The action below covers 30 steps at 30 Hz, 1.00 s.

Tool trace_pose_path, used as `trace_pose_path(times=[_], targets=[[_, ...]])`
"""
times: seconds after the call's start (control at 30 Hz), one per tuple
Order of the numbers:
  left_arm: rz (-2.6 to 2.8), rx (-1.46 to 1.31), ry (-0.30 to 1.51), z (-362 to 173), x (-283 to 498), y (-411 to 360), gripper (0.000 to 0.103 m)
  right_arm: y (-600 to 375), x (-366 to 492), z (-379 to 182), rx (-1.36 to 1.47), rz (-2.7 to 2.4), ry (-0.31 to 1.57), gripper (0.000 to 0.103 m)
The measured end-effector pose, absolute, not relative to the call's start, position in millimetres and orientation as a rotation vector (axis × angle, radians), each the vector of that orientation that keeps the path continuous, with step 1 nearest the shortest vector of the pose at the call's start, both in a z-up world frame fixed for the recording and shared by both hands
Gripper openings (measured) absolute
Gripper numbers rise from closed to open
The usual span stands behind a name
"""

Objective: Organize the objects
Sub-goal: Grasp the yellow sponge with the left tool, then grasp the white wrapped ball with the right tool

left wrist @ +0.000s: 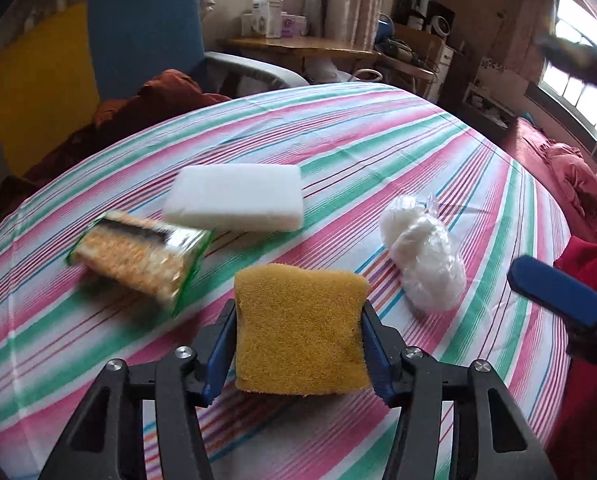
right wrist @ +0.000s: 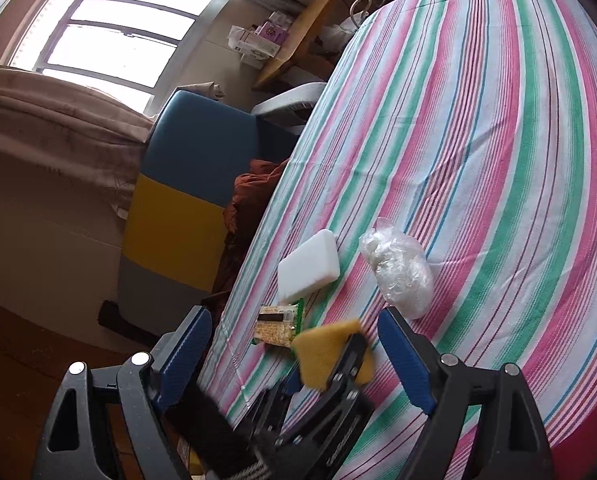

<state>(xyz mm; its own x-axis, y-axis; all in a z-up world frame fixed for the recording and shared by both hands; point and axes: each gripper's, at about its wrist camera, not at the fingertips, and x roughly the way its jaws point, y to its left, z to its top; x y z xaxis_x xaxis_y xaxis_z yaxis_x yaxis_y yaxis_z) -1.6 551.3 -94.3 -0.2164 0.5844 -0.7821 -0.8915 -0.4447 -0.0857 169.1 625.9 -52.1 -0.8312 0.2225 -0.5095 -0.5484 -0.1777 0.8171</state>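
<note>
The striped tablecloth fills both views, with the white foam block, the green snack packet and the clear bag of white stuff lying apart on it. Only the left wrist view shows the left gripper squeezing the yellow sponge between both blue pads, just above the cloth. Only the right wrist view shows the right gripper spread wide and empty, near the table's edge.

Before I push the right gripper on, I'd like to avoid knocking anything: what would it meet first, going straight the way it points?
Probably the left gripper and the yellow sponge clamped in it, which sit between the right gripper's open fingers. Beyond lies the snack packet. Depth is unclear.
</note>
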Motion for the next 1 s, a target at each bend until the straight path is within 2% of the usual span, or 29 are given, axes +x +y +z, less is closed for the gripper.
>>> trace_pose_path(times=[0.13,0.27,0.33,1.0], targets=[[1.898,-0.947,0.432,-91,-1,500,0.055,626,166,-53,-0.408,2.038,1.588,0.088],[1.936,-1.055,0.244,-96,-17,433,0.056,626,161,-55,-0.454,2.028,1.576,0.088],[1.964,-1.065,0.206,-96,-23,413,0.056,624,158,-55,-0.482,2.025,1.564,0.088],[1.964,-1.007,0.238,-106,-23,415,0.060,619,151,-57,-0.640,1.917,1.439,0.088]])
